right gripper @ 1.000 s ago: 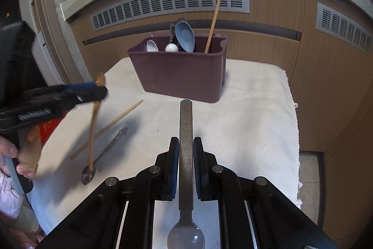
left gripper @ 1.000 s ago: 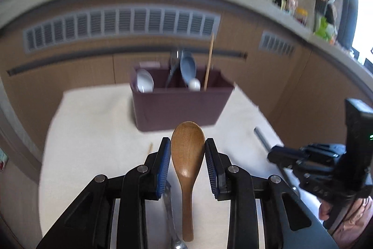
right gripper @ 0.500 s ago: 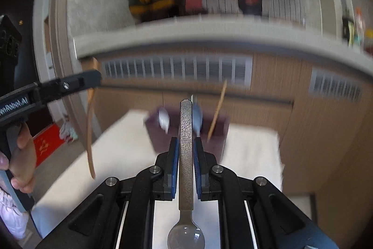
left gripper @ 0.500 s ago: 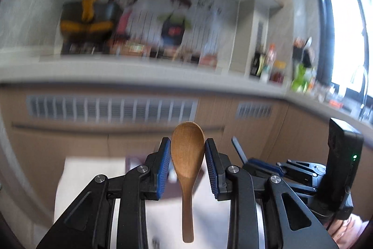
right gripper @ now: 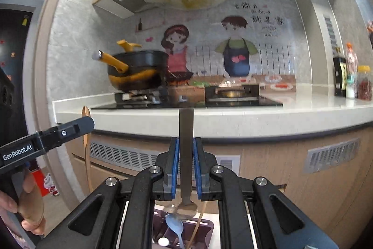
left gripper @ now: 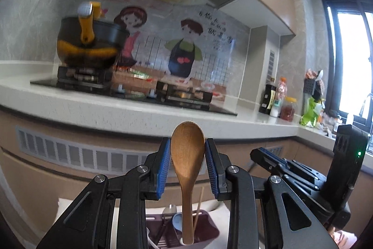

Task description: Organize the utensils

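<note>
My left gripper (left gripper: 188, 163) is shut on a wooden spoon (left gripper: 188, 162), bowl up and handle hanging down over the maroon utensil bin (left gripper: 209, 233). My right gripper (right gripper: 186, 167) is shut on the flat handle of a metal spoon (right gripper: 186, 130), its bowl hanging down above the same bin (right gripper: 208, 226). The bin holds a light blue spoon (right gripper: 176, 225), a chopstick (right gripper: 200, 221) and other utensils. In the right wrist view the left gripper (right gripper: 87, 124) with the wooden spoon (right gripper: 86, 151) shows at the left. The right gripper's body (left gripper: 303, 175) shows at the right of the left wrist view.
A kitchen counter (left gripper: 130, 109) with a stove and a black and yellow pot (left gripper: 88, 43) runs across ahead. Bottles and jars (left gripper: 279, 102) stand at its right end. A person's hand (right gripper: 30, 204) holds the left gripper's handle. The bin stands on a white cloth (left gripper: 64, 205).
Both grippers have risen and tilted up with their spoons. The bin has dropped from mid-frame to the bottom edge, and the counter and wall now fill both views.
</note>
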Demonstrator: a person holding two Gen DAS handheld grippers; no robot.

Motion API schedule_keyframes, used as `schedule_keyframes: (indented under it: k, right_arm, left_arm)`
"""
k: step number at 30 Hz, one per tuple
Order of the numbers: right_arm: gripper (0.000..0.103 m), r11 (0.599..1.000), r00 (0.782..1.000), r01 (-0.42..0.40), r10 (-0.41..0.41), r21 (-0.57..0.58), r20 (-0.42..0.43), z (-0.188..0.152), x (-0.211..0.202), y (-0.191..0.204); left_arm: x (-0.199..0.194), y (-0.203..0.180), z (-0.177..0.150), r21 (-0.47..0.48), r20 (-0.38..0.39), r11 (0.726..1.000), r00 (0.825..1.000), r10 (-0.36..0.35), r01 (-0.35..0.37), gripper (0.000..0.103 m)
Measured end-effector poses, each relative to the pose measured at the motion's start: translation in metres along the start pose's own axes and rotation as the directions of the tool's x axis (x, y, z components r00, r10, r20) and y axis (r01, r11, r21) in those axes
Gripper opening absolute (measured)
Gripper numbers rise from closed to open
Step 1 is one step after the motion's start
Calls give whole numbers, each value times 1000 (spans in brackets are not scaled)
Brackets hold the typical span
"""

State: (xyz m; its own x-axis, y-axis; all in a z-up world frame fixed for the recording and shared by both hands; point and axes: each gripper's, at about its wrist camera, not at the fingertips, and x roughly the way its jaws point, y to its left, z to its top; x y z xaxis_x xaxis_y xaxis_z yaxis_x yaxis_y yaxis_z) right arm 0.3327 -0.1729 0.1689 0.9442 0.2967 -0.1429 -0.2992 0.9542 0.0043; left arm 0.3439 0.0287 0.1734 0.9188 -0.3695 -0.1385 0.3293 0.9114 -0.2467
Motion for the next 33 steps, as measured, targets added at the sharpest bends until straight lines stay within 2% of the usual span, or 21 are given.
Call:
schedule_keyframes:
  k: [6, 11, 19, 23, 24, 26, 28, 30, 33]
  right_arm:
    - [5, 1000, 996, -15, 15, -5, -90, -27, 37, -7]
    - [5, 999, 983, -49, 44, -22, -176, -40, 52, -13]
    - [5, 999, 949, -37, 27, -27, -316, -60, 70, -32]
    - [5, 999, 926, 13, -29, -46, -376, -72, 74, -53]
    - [5, 999, 917, 15, -34, -49, -397, -77, 75, -60]
    - [5, 998, 892, -37, 8, -55, -452, -90, 76, -71]
    - [7, 987, 839, -143, 83, -71, -538, -110, 80, -79]
    - [23, 969, 795, -200, 76, -141, -602, -135, 84, -82]
    - [28, 953, 762, -234, 55, -194, -645, -170, 102, -90]
  left_arm:
    - [40, 22, -27, -38, -69, 999, 998, 0, -2, 31]
    - [55, 32, -46, -55, -121, 998, 993, -1, -6, 31]
    - [47, 43, -72, -75, -180, 997, 984, 12, -26, 31]
    - [39, 46, -85, -96, -217, 995, 976, 4, -26, 31]
    - [36, 47, -88, -102, -225, 995, 974, 0, -24, 31]
    - [28, 48, -91, -115, -235, 993, 972, -13, -15, 31]
    - [22, 47, -92, -128, -239, 992, 971, -22, -9, 31]
    - [17, 46, -92, -138, -242, 990, 970, -27, -7, 31]
    - [11, 44, -96, -144, -254, 990, 967, -25, -12, 31]
